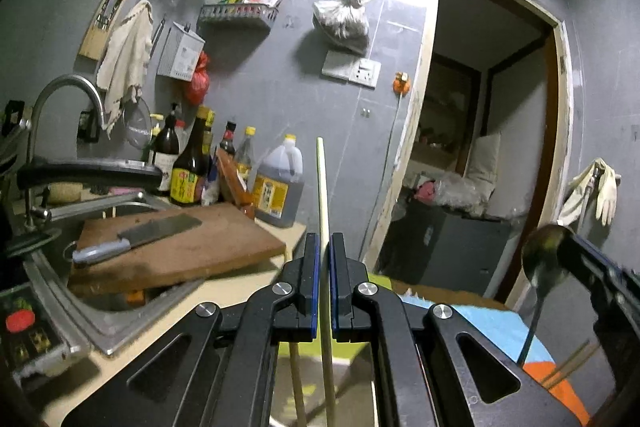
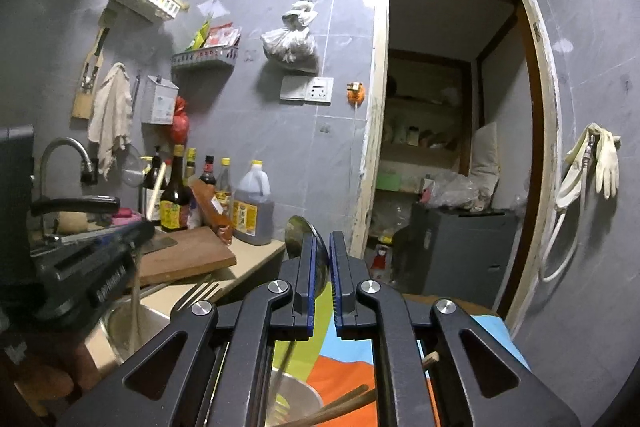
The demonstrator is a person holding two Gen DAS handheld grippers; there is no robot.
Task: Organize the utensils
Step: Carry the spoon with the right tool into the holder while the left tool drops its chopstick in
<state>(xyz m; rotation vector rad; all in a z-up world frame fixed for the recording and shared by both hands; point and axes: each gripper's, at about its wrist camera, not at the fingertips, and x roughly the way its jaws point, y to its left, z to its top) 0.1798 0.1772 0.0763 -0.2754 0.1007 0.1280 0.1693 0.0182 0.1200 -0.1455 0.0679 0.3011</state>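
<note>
The left gripper (image 1: 324, 255) is clamped on a pale chopstick (image 1: 322, 187) that stands upright above the counter (image 1: 224, 291). The right gripper (image 2: 321, 259) pinches a metal spoon (image 2: 298, 231) just below its bowl, handle hanging down toward a steel bowl (image 2: 296, 393) and more chopsticks (image 2: 340, 405). To the left lie a cutting board (image 1: 224, 243) with a cleaver (image 1: 160, 231), bottles (image 1: 188, 167), an oil jug (image 1: 278, 183) and the sink (image 1: 52, 279). A doorway (image 1: 492, 131) opens ahead.
</note>
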